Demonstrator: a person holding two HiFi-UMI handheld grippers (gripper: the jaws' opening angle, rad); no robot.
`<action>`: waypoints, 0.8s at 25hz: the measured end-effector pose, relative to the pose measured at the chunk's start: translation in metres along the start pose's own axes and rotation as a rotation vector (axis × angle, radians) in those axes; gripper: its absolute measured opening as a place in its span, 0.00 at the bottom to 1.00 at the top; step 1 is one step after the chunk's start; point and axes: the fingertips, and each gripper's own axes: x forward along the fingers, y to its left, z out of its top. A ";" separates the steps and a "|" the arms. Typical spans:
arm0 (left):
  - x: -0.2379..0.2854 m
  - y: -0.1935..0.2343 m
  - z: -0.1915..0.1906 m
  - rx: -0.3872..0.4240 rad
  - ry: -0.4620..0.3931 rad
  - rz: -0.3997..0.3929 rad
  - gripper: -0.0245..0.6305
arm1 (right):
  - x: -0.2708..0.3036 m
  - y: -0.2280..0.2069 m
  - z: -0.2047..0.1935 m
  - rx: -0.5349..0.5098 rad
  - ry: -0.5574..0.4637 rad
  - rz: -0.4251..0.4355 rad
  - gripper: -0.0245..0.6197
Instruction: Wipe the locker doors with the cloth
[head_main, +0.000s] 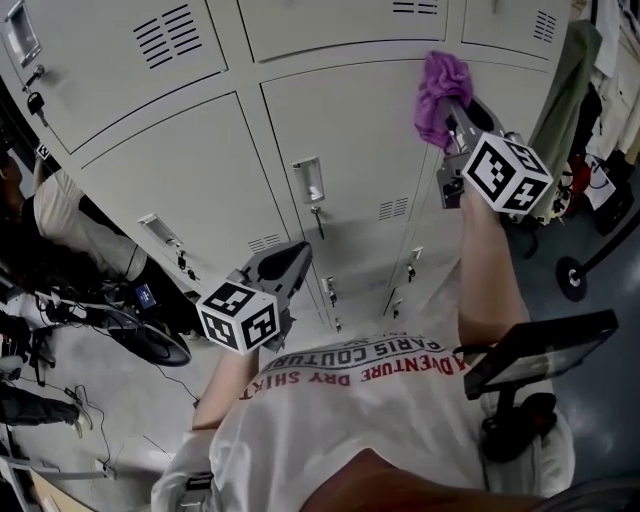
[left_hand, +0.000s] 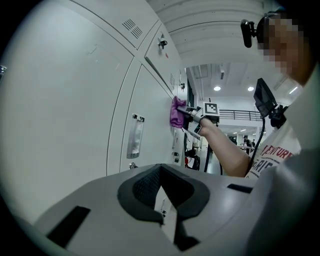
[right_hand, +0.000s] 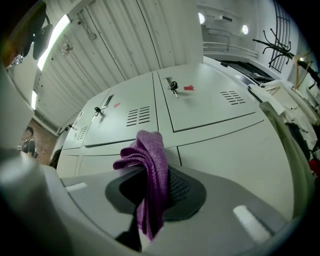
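Note:
A purple cloth (head_main: 440, 95) is pressed to the upper part of a pale grey locker door (head_main: 350, 130), close to its top right corner. My right gripper (head_main: 452, 118) is shut on the cloth, arm raised. In the right gripper view the cloth (right_hand: 150, 170) hangs folded between the jaws, in front of a door (right_hand: 225, 145). My left gripper (head_main: 290, 262) is held low before the lower lockers, shut and holding nothing. The left gripper view looks over its jaws (left_hand: 161, 182) along the door row (left_hand: 150, 120) to the cloth (left_hand: 177, 112) and the right gripper (left_hand: 192, 116).
Each door has a metal handle plate (head_main: 308, 180) with a key (head_main: 317, 215) sticking out below it. A green jacket (head_main: 565, 90) hangs right of the lockers. A person (head_main: 70, 230) is at the left. A dark screen (head_main: 540, 350) juts out at chest height.

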 end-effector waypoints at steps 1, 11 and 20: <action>-0.002 0.002 0.000 -0.002 -0.001 0.004 0.04 | -0.003 0.006 0.002 0.013 -0.009 0.015 0.12; -0.020 0.012 -0.005 -0.017 -0.015 0.044 0.04 | -0.010 0.155 -0.034 0.067 0.023 0.382 0.12; -0.042 0.025 -0.007 -0.038 -0.035 0.106 0.04 | 0.011 0.234 -0.132 0.013 0.187 0.482 0.12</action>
